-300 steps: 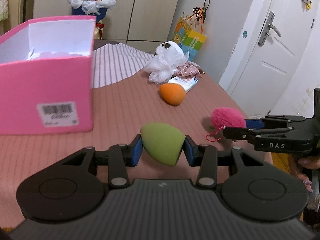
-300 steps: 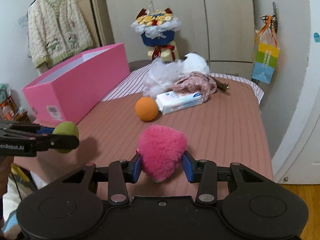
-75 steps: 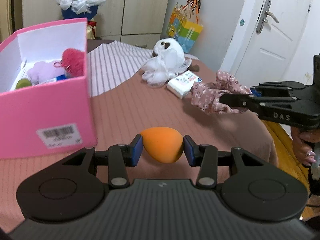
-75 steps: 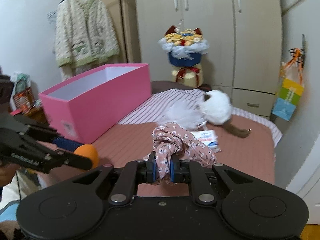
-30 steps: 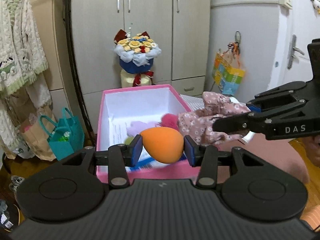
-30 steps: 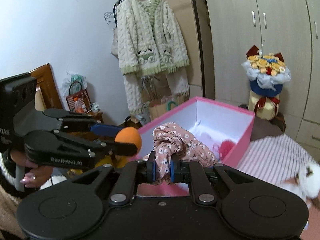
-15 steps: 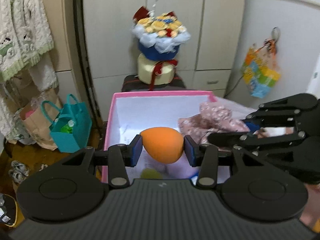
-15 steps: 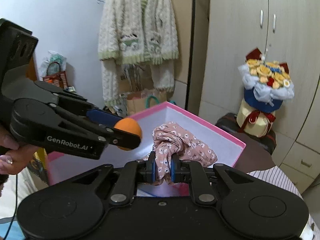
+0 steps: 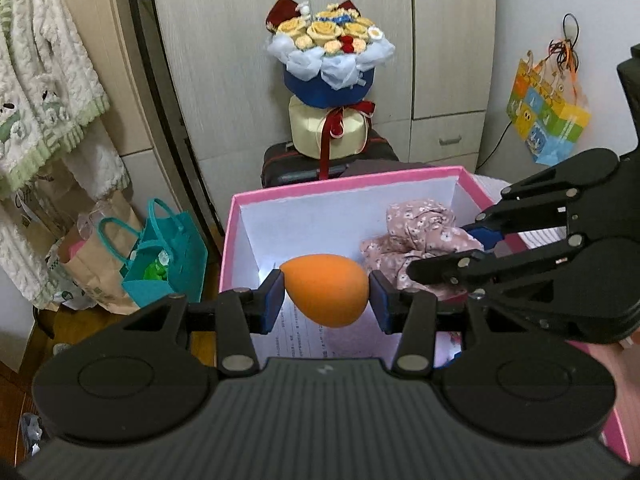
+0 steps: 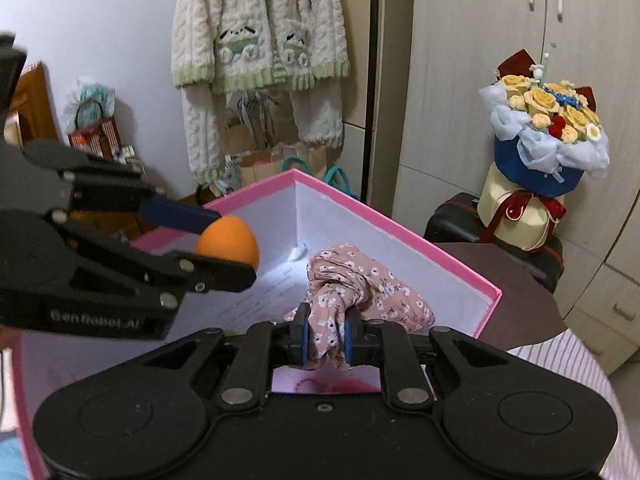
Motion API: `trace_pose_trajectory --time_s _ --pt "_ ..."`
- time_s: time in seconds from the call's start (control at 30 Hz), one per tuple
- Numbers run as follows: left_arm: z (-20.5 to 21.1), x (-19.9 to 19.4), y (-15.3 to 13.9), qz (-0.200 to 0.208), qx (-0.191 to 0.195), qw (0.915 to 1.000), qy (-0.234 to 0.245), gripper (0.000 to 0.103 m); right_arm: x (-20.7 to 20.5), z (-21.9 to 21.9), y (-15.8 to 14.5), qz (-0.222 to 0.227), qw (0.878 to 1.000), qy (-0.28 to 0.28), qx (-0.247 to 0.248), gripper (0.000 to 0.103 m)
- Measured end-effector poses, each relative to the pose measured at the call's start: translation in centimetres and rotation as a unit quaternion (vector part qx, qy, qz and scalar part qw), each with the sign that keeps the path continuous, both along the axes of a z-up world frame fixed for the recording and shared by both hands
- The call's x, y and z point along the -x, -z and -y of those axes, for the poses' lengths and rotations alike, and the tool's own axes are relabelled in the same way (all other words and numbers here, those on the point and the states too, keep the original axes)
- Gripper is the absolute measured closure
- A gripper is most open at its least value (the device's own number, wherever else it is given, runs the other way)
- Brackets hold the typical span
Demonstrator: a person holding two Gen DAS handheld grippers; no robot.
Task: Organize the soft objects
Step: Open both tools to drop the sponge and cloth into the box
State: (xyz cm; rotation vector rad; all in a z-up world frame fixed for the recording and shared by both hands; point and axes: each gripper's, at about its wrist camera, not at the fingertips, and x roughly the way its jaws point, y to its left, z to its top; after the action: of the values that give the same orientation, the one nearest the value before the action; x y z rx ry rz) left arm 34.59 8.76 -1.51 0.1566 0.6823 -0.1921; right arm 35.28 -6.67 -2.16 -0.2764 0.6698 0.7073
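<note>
Pink box (image 9: 348,186) below both, left hand-held gripper (image 9: 326,296) clamping orange sponge (image 9: 325,290); right hand-held gripper (image 10: 325,334) pinching floral cloth (image 10: 360,296)

**A lived-in bedroom at home**

Ahead of our jaws we see a tall wardrobe (image 9: 320,60), a flower bouquet (image 9: 330,64) atop a suitcase (image 9: 280,164), a knitted cardigan (image 10: 260,28) hanging left, and shopping bags (image 9: 160,256) on the floor.

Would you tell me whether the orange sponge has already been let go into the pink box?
No, the left gripper grips the orange sponge between its pads, held above the pink box.
</note>
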Motion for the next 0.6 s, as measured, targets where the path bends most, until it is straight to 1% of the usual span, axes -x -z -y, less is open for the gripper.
trace_pose_trajectory --time_s 0.1,0.13,0.17,0.2,0.23,0.33,0.4,0.5,0.6 --pt "0.3 -0.5 0.5 -0.006 -0.005 1.0 0.001 0.056 -0.5 -0.1 0.5 -0.005 1.0 0.007 0.007 0.081" --pt "0.4 -0.6 0.6 -0.005 -0.01 0.9999 0.001 0.053 -0.6 -0.1 0.7 -0.006 1.0 0.01 0.01 0.072" --pt "0.4 -0.5 0.6 -0.002 -0.015 0.9999 -0.002 0.051 -0.6 -0.2 0.8 -0.008 1.0 0.011 0.014 0.066" --pt "0.5 -0.2 0.6 0.004 -0.021 0.9997 -0.007 0.045 -0.6 -0.2 0.8 -0.008 1.0 0.013 0.018 0.06" --pt "0.4 0.1 0.5 0.01 -0.024 0.9996 -0.008 0.04 -0.3 -0.1 0.8 -0.004 1.0 0.017 0.023 0.057" --pt "0.0 1.5 -0.2 0.02 -0.017 0.9997 0.001 0.033 0.7 0.5 0.3 0.007 1.0 0.021 0.018 0.049" --pt "-0.2 2.6 -0.8 0.03 -0.016 0.9994 0.005 0.031 1.5 1.4 -0.5 0.009 1.0 0.024 0.004 0.048" --pt "-0.4 4.8 -1.7 0.046 -0.022 0.9987 0.008 0.03 3.2 3.0 -2.0 0.008 0.999 0.024 -0.029 0.046" --pt "-0.7 7.3 -2.7 0.057 -0.016 0.9981 0.016 0.029 5.3 4.6 -3.3 0.007 0.998 0.026 -0.054 0.044"
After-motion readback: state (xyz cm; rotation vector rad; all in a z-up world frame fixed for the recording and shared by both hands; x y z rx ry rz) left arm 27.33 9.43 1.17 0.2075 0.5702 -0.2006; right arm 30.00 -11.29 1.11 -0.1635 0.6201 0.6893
